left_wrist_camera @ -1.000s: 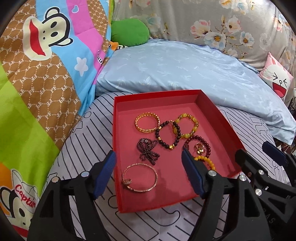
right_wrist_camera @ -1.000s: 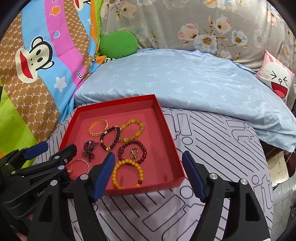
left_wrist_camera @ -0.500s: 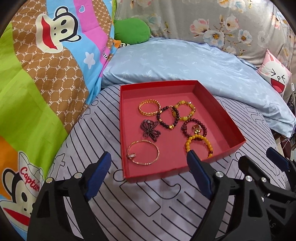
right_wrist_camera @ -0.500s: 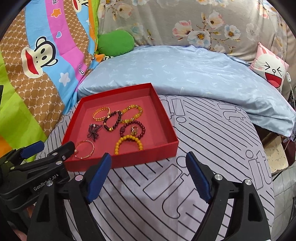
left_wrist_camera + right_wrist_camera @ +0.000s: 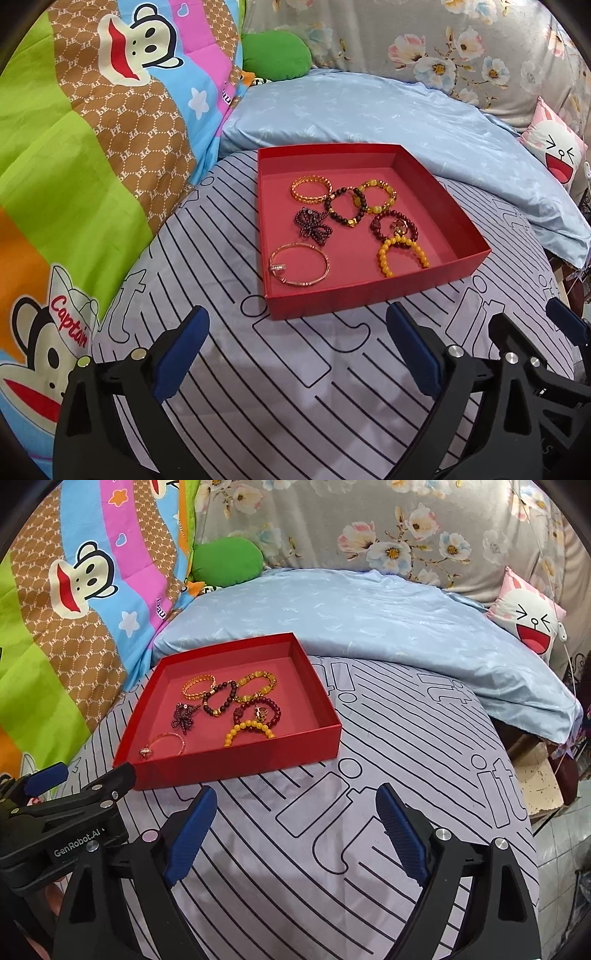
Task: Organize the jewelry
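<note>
A shallow red tray (image 5: 469, 236) (image 5: 236, 762) lies on the striped bedsheet and holds several bracelets: a thin rose-gold bangle (image 5: 299, 268) (image 5: 166, 744), a dark beaded bow (image 5: 312, 225), a gold chain bracelet (image 5: 311, 188), a dark bead bracelet (image 5: 345, 208), a yellow stone bracelet (image 5: 378, 195), a maroon bead bracelet with a gold ring (image 5: 395, 227) and an orange bead bracelet (image 5: 402, 254) (image 5: 249, 731). My left gripper (image 5: 295, 350) is open and empty, in front of the tray. My right gripper (image 5: 295, 830) is open and empty, in front of the tray's right corner.
A light blue pillow (image 5: 369, 118) lies behind the tray. A colourful monkey-print quilt (image 5: 74, 147) rises on the left. A green cushion (image 5: 277, 55) and a pink cartoon cushion (image 5: 557, 151) sit at the back. The bed edge and floor (image 5: 554, 834) are on the right.
Both grippers have pulled back from the tray toward the near side of the bed; the tray now looks smaller and farther. The jewelry has not moved.
</note>
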The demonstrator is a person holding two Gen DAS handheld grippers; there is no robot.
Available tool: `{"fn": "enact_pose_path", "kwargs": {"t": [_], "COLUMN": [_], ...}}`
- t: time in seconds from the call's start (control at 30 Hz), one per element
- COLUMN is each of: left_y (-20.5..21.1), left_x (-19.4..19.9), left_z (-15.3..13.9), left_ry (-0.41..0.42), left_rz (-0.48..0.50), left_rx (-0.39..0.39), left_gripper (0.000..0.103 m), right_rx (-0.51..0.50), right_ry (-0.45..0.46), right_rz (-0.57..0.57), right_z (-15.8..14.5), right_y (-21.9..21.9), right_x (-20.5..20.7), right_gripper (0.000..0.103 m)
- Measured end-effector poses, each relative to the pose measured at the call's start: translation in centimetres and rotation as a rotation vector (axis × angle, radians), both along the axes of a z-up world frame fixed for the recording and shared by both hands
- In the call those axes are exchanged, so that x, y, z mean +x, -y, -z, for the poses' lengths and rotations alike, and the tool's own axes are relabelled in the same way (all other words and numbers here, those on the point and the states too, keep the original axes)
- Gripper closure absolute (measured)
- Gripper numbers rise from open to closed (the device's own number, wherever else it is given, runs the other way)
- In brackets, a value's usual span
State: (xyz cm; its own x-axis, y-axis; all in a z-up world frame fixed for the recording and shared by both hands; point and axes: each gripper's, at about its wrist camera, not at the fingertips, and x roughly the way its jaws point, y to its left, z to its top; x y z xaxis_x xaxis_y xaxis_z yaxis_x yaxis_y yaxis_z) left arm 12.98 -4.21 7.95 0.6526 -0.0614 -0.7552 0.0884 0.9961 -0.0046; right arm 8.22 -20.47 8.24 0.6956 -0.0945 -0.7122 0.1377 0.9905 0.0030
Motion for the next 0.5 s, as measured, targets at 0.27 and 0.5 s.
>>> {"fn": "enact_pose_path", "kwargs": {"t": [0.27,0.5], "left_y": [-0.4,-0.5], "left_x": [-0.9,-1.3], "left_z": [0.1,-0.3], "left_ry": [-0.002,0.006], "left_rz": [-0.008,-0.019], "left_rx": [0.009,0.019], "left_gripper": [0.01,0.01], "right_rx": [-0.027,0.009], "right_ry": [0.005,0.008], "right_rz": [-0.011,-0.005], "right_z": [0.0,-0.3], "right_y": [-0.4,-0.1], "right_x": [-0.9,-1.0], "right_gripper": [0.017,0.013]}}
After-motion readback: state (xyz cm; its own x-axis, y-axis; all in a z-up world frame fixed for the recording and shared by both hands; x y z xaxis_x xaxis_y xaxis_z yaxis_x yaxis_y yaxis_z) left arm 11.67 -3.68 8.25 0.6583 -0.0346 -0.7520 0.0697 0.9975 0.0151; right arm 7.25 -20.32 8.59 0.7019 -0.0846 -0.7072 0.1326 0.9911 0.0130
